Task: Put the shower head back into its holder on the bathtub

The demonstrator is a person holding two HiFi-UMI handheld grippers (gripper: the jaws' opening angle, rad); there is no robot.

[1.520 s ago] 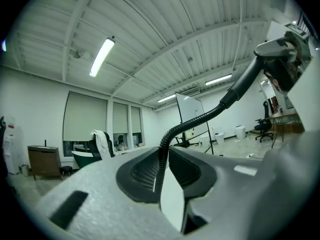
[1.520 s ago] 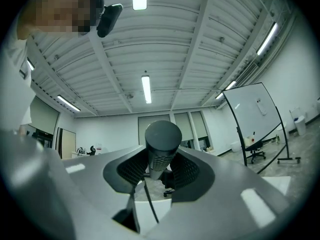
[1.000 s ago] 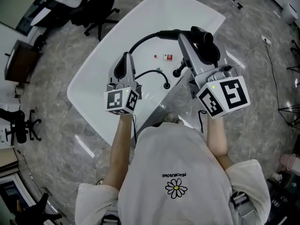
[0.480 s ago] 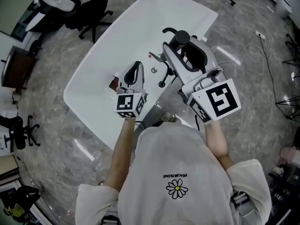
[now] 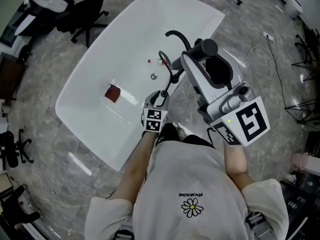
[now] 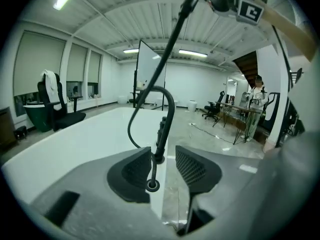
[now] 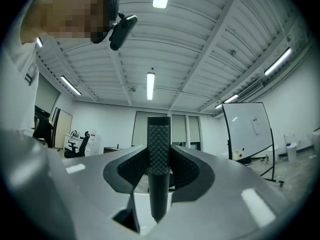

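Right gripper [image 7: 159,160] pinches knurled shower head handle [image 7: 159,134], judged rigid and grippy; left gripper [image 6: 162,160], jaws just opening, straddles springy hose [image 6: 170,109].

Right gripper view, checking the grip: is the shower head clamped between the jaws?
Yes, its dark textured handle stands pinched between both jaws.

The hand-held gripper [image 7: 159,160] clamps what seems the shower head handle [image 7: 159,134].

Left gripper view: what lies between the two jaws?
The black shower hose runs between the jaws of the left gripper, which have just been opening and stand apart, as the left gripper view shows.
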